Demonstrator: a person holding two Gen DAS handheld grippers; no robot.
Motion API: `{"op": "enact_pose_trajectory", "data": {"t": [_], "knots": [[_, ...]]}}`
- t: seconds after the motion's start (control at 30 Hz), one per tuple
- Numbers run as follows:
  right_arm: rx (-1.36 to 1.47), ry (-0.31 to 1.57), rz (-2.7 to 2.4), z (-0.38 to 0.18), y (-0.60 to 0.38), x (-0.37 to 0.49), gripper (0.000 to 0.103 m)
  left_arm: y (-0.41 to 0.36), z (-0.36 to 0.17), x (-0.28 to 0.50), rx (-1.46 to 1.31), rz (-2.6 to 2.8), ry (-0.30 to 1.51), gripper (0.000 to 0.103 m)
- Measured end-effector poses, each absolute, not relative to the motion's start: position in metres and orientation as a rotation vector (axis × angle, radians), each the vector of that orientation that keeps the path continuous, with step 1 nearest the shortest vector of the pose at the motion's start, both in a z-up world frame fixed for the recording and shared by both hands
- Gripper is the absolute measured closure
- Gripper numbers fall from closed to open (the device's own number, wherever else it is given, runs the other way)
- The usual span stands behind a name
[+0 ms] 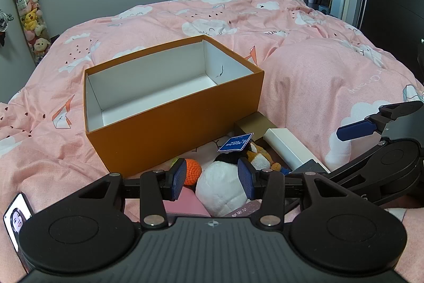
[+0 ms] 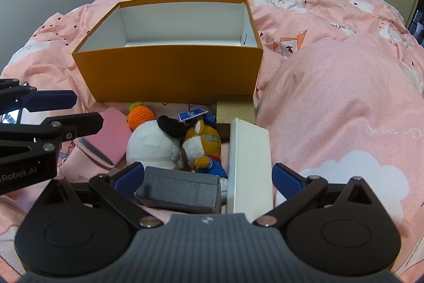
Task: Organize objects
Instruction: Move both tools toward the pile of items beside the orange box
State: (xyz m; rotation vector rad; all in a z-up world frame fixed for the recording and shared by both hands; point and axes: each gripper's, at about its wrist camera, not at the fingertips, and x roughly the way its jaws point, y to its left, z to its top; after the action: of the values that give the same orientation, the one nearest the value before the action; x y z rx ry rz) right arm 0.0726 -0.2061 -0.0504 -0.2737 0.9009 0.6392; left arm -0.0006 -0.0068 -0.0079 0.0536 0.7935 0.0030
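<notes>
Both claws gape empty, left gripper [image 1: 212,178] partly and right gripper [image 2: 208,178] fully, over toys half-hidden behind them at six o'clock of the orange box [image 2: 169,76].

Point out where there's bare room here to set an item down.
The orange box is empty inside; bare quilt lies to its right. Crowded: the strip before the box, where the white plush, crochet orange, grey block and white box sit packed.

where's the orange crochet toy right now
The orange crochet toy lies on the bed just in front of the orange box, left of the white plush.
</notes>
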Motion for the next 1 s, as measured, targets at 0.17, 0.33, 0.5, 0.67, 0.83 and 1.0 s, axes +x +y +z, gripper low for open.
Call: {"op": "enact_pose_trajectory", "data": {"t": [0.17, 0.33, 0.5, 0.67, 0.83, 1.0], "knots": [[-0.274, 0.902, 0.639, -0.051, -0.206, 0.072, 0.001, -0.007, -0.008, -0.001, 0.053, 0.004, 0.794, 0.052], [-0.273, 0.906, 0.64, -0.052, -0.206, 0.073, 0.001, -0.007, -0.008, -0.001, 0.053, 0.006, 0.795, 0.052], [-0.27, 0.914, 0.638, -0.053, -0.206, 0.073, 0.001, -0.007, -0.01, -0.001, 0.045, 0.008, 0.797, 0.052], [-0.244, 0.932, 0.641, -0.053, -0.209, 0.077, 0.001, -0.003, -0.011, -0.001, 0.02, -0.003, 0.808, 0.052], [-0.199, 0.948, 0.631, -0.051, -0.216, 0.084, 0.001, 0.006, -0.012, 0.005, -0.022, -0.023, 0.835, 0.052], [-0.206, 0.966, 0.639, -0.051, -0.215, 0.089, 0.031, 0.023, -0.013, 0.009, -0.104, -0.05, 0.899, 0.067]]}}
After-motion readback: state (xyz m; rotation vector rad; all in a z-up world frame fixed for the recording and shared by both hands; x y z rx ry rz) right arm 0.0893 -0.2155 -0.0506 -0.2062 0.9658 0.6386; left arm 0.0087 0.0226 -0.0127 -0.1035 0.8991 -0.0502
